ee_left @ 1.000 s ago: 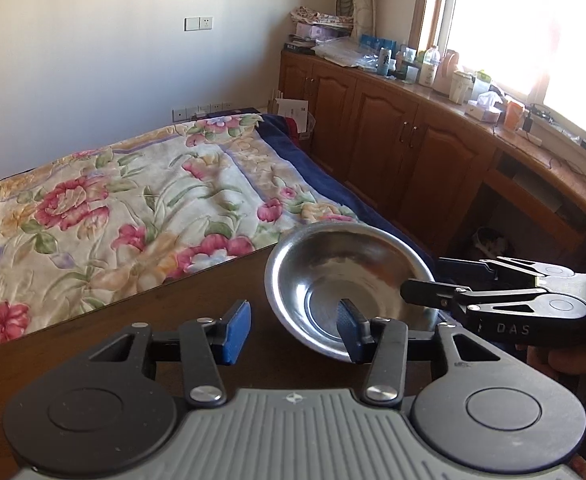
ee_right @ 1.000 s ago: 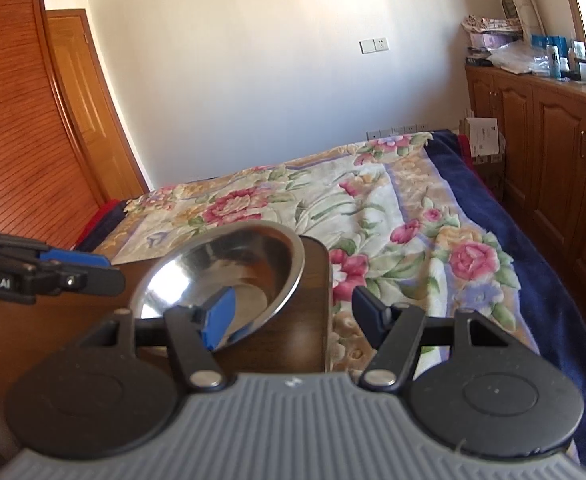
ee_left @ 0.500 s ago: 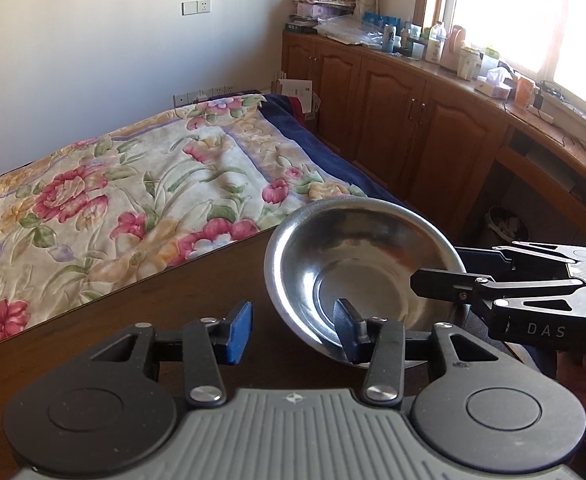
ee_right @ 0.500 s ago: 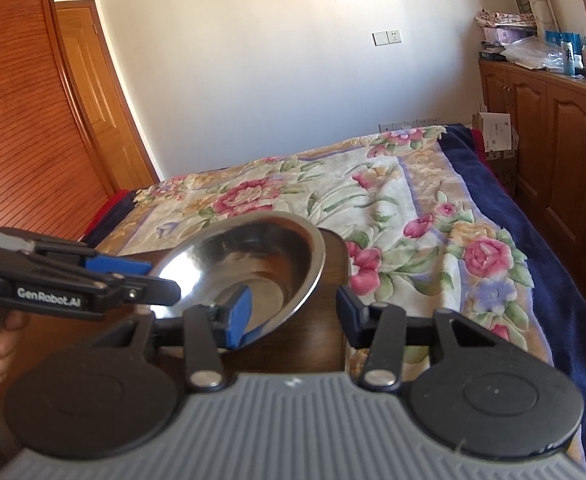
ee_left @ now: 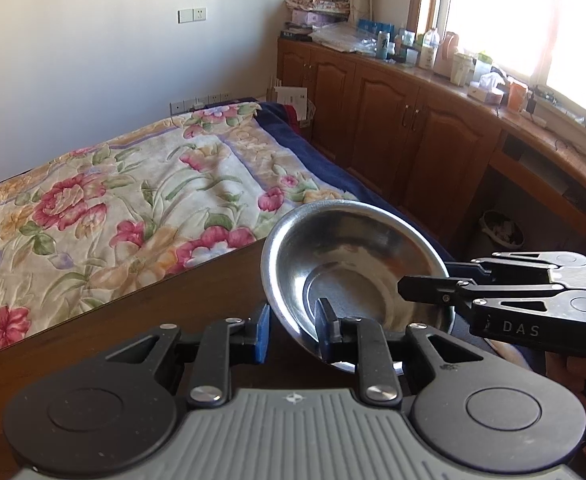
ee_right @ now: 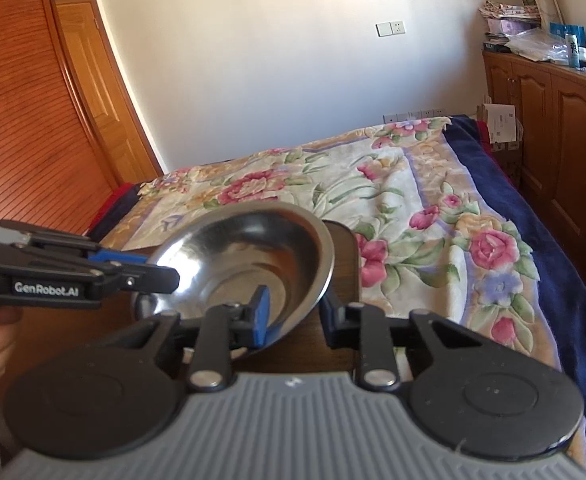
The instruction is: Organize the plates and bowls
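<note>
Steel bowl [ee_left: 357, 276] tilted above tabletop [ee_left: 153, 320], lower centre of frame. Rim straddled by left claw [ee_left: 293, 330] and right claw [ee_right: 293, 314], both spread, neither clamped. Light, rigid, slippery: grip at rim, firmly.

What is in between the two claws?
The metal bowl lies between the left claw and the right claw, each straddling its rim. Both wrist views show it.
</note>
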Motion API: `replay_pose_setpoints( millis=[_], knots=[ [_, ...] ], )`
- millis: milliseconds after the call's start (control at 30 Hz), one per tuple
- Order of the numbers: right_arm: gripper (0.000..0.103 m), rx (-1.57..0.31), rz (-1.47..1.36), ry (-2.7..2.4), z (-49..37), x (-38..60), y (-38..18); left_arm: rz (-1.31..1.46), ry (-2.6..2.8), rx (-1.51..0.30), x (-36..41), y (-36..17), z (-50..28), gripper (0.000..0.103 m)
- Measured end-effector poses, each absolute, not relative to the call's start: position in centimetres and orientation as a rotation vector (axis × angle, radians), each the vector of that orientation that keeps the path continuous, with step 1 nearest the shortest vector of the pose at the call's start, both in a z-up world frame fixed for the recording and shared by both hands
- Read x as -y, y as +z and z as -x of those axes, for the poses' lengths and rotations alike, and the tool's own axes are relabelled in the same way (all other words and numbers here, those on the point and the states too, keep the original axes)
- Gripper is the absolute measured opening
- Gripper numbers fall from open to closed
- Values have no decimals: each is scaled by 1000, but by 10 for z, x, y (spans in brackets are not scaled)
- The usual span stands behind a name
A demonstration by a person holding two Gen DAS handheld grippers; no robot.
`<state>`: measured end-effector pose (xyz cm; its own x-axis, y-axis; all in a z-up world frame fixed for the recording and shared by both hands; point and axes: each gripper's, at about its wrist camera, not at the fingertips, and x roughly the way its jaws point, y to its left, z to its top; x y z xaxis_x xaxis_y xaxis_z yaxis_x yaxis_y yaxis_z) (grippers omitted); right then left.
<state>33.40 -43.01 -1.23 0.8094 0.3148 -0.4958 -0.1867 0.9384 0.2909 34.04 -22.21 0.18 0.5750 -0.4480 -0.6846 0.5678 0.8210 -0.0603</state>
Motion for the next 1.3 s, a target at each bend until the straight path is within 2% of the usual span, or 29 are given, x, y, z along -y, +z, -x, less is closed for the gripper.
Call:
replay_pose_setpoints(
  millis=[767, 1300],
  knots=[
    [27, -479, -161, 294, -288, 405, 52, -163, -608, -609, 179, 69, -268, 24],
    [27, -470, -108, 310, -252, 384, 68, -134, -609, -556, 147, 86, -211, 24]
  ],
)
